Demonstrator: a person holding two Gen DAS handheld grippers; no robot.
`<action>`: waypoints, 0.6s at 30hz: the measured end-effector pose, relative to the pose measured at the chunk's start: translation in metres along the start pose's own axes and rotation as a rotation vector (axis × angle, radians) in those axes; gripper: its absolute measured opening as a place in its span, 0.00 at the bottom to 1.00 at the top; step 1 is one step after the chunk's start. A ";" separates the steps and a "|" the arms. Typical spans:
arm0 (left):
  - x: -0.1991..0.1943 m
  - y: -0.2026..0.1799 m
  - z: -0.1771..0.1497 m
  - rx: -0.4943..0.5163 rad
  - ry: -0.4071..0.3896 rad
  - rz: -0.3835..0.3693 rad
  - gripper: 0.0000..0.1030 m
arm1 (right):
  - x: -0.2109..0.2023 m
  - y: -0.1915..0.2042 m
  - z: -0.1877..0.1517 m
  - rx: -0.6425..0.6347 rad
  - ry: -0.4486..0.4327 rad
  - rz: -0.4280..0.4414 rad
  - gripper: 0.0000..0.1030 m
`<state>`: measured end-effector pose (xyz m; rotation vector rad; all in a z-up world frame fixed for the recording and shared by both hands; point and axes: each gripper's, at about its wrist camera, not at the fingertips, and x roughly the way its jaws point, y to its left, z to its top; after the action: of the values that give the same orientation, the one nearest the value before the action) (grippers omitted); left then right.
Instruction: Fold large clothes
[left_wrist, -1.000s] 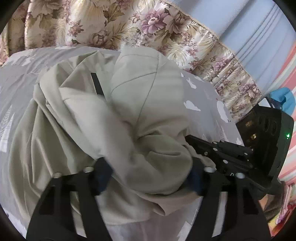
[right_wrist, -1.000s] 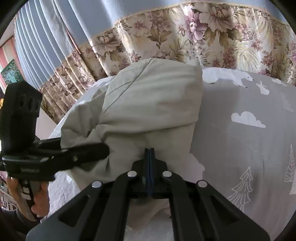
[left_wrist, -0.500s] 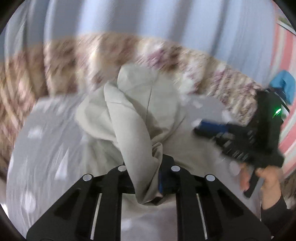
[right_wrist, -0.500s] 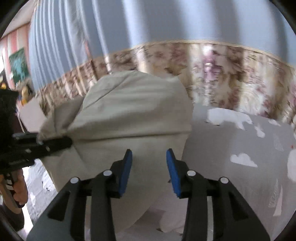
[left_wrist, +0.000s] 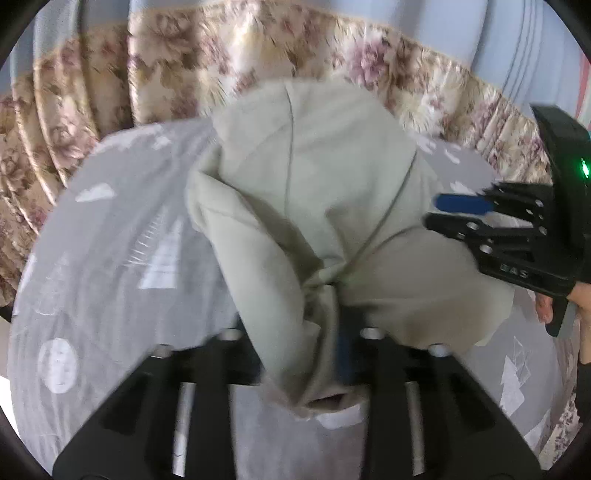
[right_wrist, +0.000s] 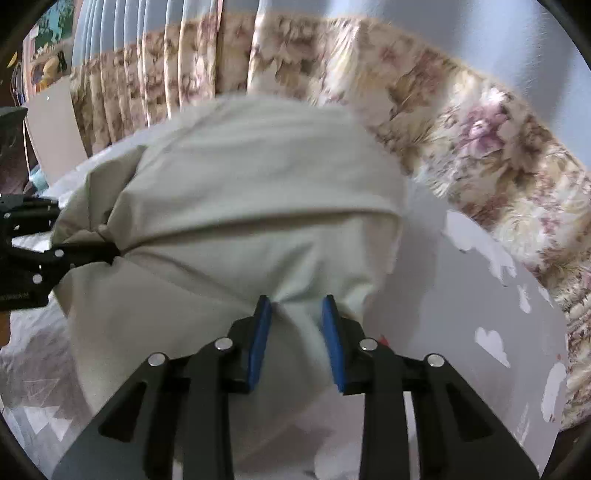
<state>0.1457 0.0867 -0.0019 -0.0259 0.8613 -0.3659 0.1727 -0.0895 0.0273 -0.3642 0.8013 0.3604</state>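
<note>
Change: 1 s ago the right hand-held gripper was clamped on the garment and the left hand-held gripper stood spread; now the roles are swapped.
Left: closed on a bunched fold of the garment.
Right: jaws apart, cloth between them, not pinched.
Meaning: grip handed over, probably to re-grasp for the next fold.
Garment: on the bed, lifted at the left hand-held gripper.
Material: pale green-grey, soft, thick, seamed, heaped.
Bed: grey sheet, white cloud prints.
</note>
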 end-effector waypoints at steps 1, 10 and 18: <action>-0.008 0.002 0.001 -0.002 -0.018 0.018 0.58 | -0.015 -0.004 -0.003 0.024 -0.035 0.020 0.30; -0.033 0.001 0.041 0.095 -0.081 0.104 0.90 | -0.055 0.024 -0.026 -0.015 -0.088 0.091 0.40; 0.032 0.015 0.012 0.120 0.067 0.101 0.69 | -0.025 0.043 -0.047 -0.103 -0.067 0.039 0.40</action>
<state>0.1780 0.0893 -0.0202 0.1418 0.9020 -0.3244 0.1077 -0.0771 0.0082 -0.4311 0.7269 0.4494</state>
